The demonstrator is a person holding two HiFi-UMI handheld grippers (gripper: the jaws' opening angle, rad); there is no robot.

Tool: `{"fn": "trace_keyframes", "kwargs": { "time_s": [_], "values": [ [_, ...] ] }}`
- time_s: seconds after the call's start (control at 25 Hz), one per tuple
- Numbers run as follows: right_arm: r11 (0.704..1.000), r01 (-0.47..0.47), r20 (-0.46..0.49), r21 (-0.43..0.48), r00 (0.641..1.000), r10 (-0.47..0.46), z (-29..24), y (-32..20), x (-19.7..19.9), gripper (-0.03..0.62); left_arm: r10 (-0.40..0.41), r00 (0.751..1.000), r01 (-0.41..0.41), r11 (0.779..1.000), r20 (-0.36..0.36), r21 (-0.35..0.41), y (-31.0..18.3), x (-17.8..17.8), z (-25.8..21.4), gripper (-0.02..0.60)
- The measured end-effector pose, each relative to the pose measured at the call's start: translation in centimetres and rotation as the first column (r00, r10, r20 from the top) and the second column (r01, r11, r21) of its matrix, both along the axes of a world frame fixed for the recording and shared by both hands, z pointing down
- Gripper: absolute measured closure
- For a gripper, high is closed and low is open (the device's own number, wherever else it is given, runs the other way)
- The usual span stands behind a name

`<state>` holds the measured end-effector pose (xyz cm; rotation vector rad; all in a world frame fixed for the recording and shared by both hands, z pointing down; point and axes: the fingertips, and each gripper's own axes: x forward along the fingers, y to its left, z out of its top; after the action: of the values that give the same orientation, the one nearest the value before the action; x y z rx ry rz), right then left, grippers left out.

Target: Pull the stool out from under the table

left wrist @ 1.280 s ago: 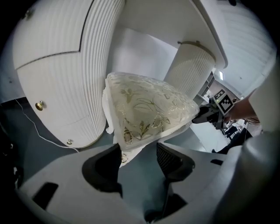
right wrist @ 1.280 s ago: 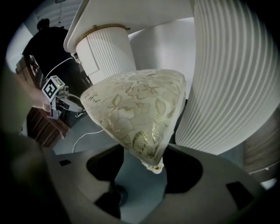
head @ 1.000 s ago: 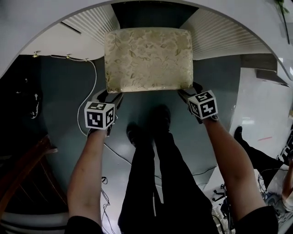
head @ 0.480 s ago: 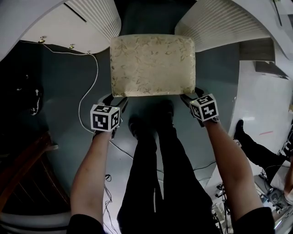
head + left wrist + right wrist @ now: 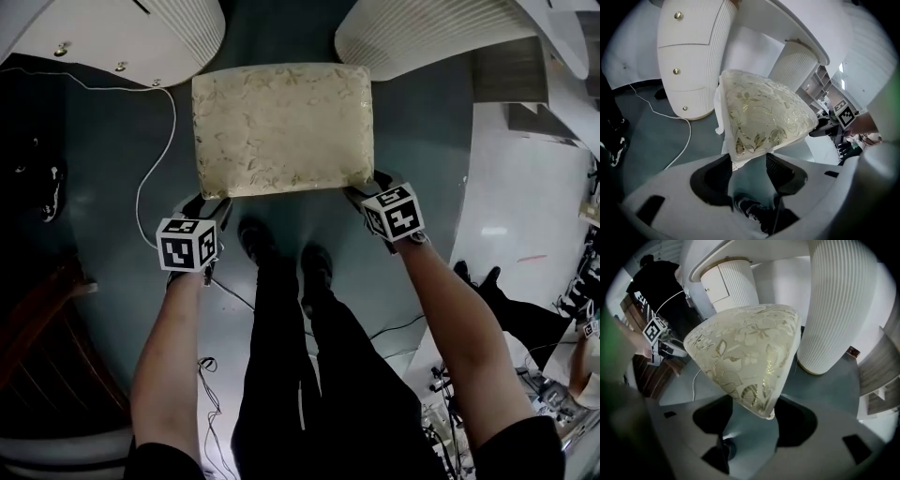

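Head view: I see the stool standing on the dark floor, just in front of the table's two ribbed pedestals. My left gripper clamps its near left corner, and its jaws have just been closing. My right gripper clamps the near right corner.

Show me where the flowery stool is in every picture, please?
Head view: stool upper middle, seen from above.
Left gripper view: stool in the middle, a corner pointing down.
Right gripper view: stool in the middle, a corner pointing down.
Shared landmark: ribbed white drawer pedestal, upper left in head view; upper left in left gripper view; top middle in right gripper view.
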<state>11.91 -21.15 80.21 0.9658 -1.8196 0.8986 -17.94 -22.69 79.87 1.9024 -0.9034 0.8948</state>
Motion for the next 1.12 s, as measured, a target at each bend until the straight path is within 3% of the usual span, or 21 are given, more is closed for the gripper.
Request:
{"fn": "trace_keyframes", "kwargs": {
  "time_s": [0.24, 0.4, 0.68, 0.88, 0.96, 1.12],
  "values": [
    [0.996, 0.036, 0.014, -0.077, 0.999, -0.035, -0.6, -0.2, 0.5, 0.315, -0.028, 0.999, 0.03, 0.996, 0.033, -0.078, 0.6, 0.5, -0.7, 0.359],
    [0.994, 0.035, 0.044, -0.107, 0.999, -0.03, -0.5, 1.0, 0.0, 0.31, -0.02, 0.999, 0.023, 0.997, 0.041, -0.076, 0.8, 0.1, -0.2, 0.356],
    [0.984, 0.027, 0.069, -0.177, 0.998, -0.015, -1.1, 11.7, 0.0, 0.31, -0.015, 0.998, 0.023, 0.992, 0.064, -0.127, 11.9, -0.1, -0.4, 0.356],
    [0.978, -0.044, 0.065, -0.205, 0.996, 0.059, -1.2, 15.1, -0.1, 0.312, 0.028, 0.996, -0.017, 0.99, 0.081, -0.137, 14.6, -0.4, -0.2, 0.348],
    [0.975, -0.067, 0.072, -0.211, 0.994, 0.084, -1.8, 15.2, 0.4, 0.318, 0.036, 0.994, -0.022, 0.991, 0.103, -0.134, 14.5, -0.3, -1.0, 0.349],
    [0.976, -0.034, 0.032, -0.214, 0.999, 0.042, -4.1, 15.0, 2.7, 0.329, 0.073, 0.98, -0.05, 0.991, 0.185, -0.125, 13.9, -0.1, -3.8, 0.4]
  ]
}}
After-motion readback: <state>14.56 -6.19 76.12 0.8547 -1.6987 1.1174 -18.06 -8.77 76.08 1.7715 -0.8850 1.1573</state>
